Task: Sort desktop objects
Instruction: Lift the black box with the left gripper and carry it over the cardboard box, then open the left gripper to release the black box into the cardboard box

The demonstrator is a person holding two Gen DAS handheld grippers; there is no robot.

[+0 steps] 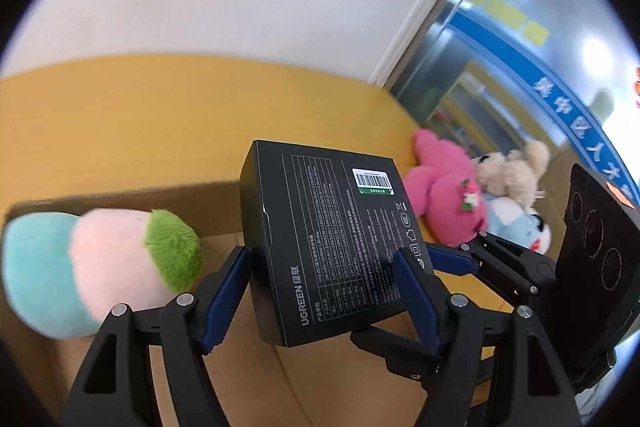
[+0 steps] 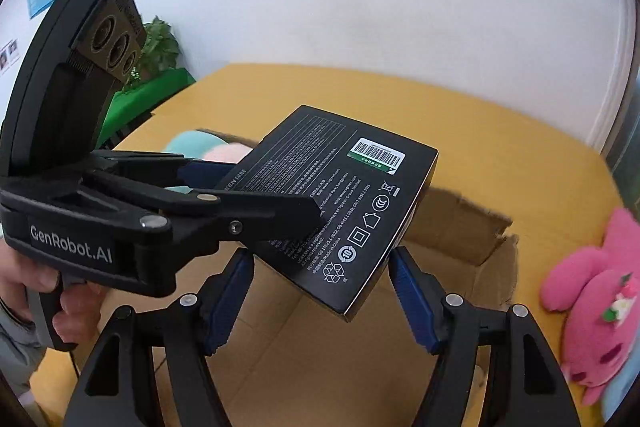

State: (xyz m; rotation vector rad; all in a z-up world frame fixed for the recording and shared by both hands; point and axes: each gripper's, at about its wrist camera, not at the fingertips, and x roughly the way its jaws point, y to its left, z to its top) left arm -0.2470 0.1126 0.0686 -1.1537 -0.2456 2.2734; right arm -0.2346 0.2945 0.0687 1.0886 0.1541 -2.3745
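Observation:
A black UGREEN box [image 1: 340, 227] hangs tilted over an open cardboard carton [image 1: 132, 197], label side up. My left gripper [image 1: 320, 257] is shut on it, its blue pads pressing the two long sides. From the right, my right gripper's fingers [image 1: 456, 262] clamp the box's near right corner. In the right wrist view the black box [image 2: 340, 203] sits between the pads of my right gripper [image 2: 320, 255], and my left gripper [image 2: 272, 187] grips its left side. A teal, pink and green plush [image 1: 100, 267] lies inside the carton [image 2: 460, 223].
On the yellow table [image 1: 160, 115], right of the carton, lie a pink plush [image 1: 444, 195], a beige bear [image 1: 508, 171] and a light blue toy [image 1: 516, 223]. A white wall stands behind. A person's hand [image 2: 24, 287] holds the left gripper's handle. A green plant [image 2: 160, 43] stands far left.

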